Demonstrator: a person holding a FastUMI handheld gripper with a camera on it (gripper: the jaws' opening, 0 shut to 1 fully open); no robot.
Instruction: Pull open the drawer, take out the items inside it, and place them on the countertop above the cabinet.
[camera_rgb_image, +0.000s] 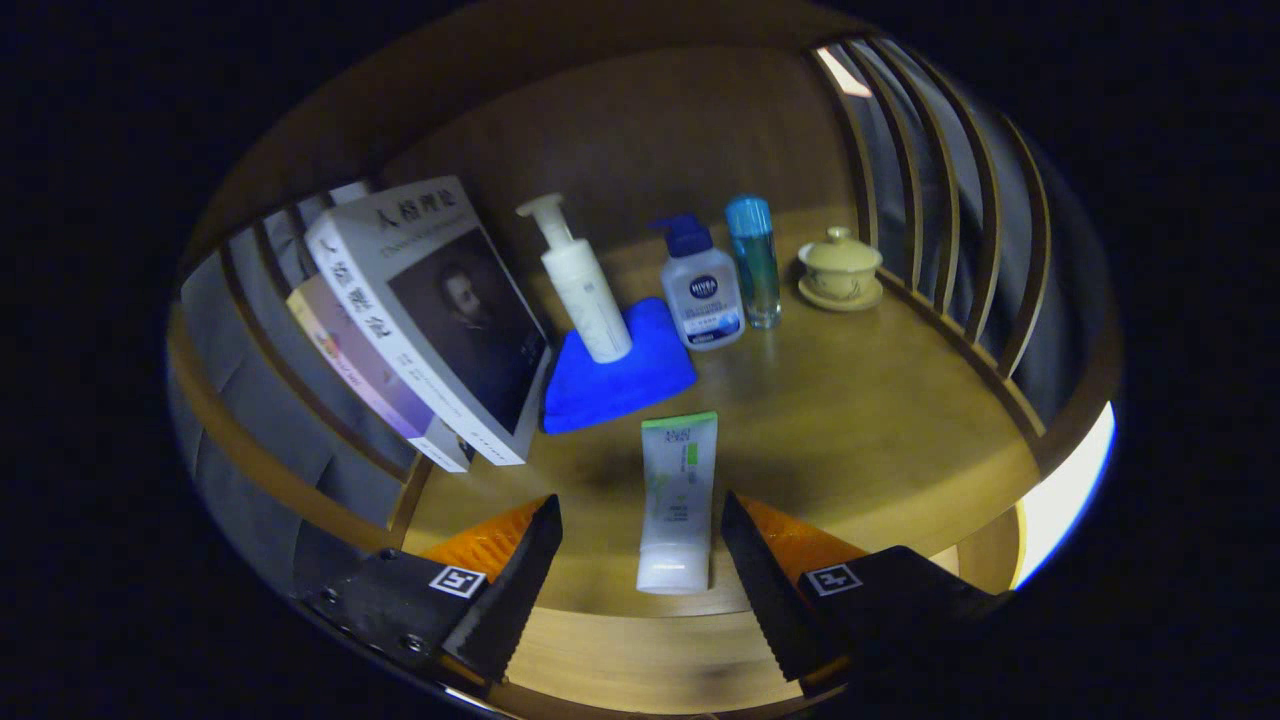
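We see the gripper (640, 545) with its fingers spread wide and gripping nothing, and the white tube (678, 500) lies flat on the wooden countertop (850, 420) between the fingertips, clear of both. Its long axis runs straight ahead along the fingers, the green-edged flat end pointing away toward the blue cloth (615, 370) and the white cap end nearest us, close to the counter's front edge. Beyond it we see a white pump bottle (583, 285) standing on the cloth, a blue-capped bottle (700, 290), a slim clear bottle (755, 260), a lidded cup on a saucer (840, 268), and leaning books (420, 320) to the left.
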